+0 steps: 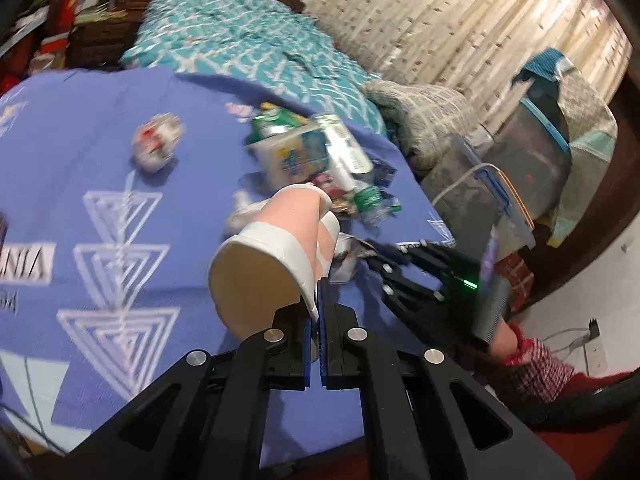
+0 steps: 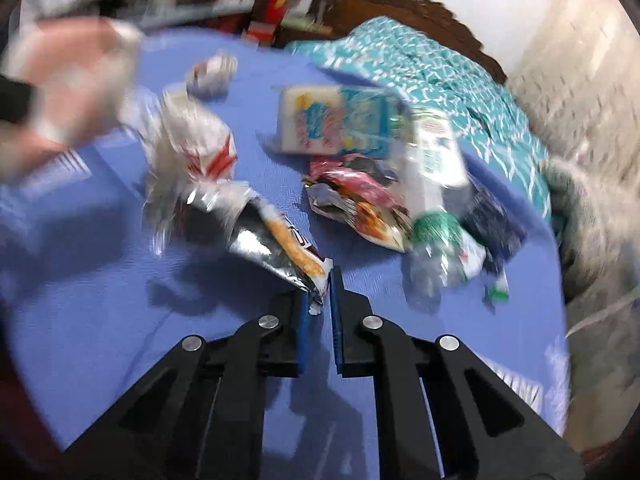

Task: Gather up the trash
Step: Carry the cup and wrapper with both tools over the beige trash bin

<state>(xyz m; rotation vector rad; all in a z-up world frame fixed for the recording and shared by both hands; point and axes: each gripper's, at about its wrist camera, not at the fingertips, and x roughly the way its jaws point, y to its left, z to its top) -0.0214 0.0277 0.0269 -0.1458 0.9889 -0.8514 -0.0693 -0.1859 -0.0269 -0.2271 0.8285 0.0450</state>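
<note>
In the left wrist view my left gripper (image 1: 319,304) is shut on the rim of a pink and white paper cup (image 1: 272,256), which hangs tilted above the blue cloth (image 1: 120,168). In the right wrist view that cup (image 2: 68,80) is a blur at the upper left. My right gripper (image 2: 325,292) is shut on the corner of a silver snack wrapper (image 2: 260,232), lifted a little off the cloth. Seen from the left wrist, my right gripper (image 1: 374,258) sits just right of the cup. Behind lie a white and blue carton (image 2: 332,120), a green-capped plastic bottle (image 2: 436,184) and coloured wrappers (image 2: 360,196).
A white plastic bag (image 2: 192,148) and a crumpled paper ball (image 1: 156,144) lie on the cloth. A teal bedspread (image 1: 240,32) and a wooden headboard are behind. Clear storage bins (image 1: 532,152) stand past the right edge. A hand in a red checked sleeve (image 1: 536,364) holds the right gripper.
</note>
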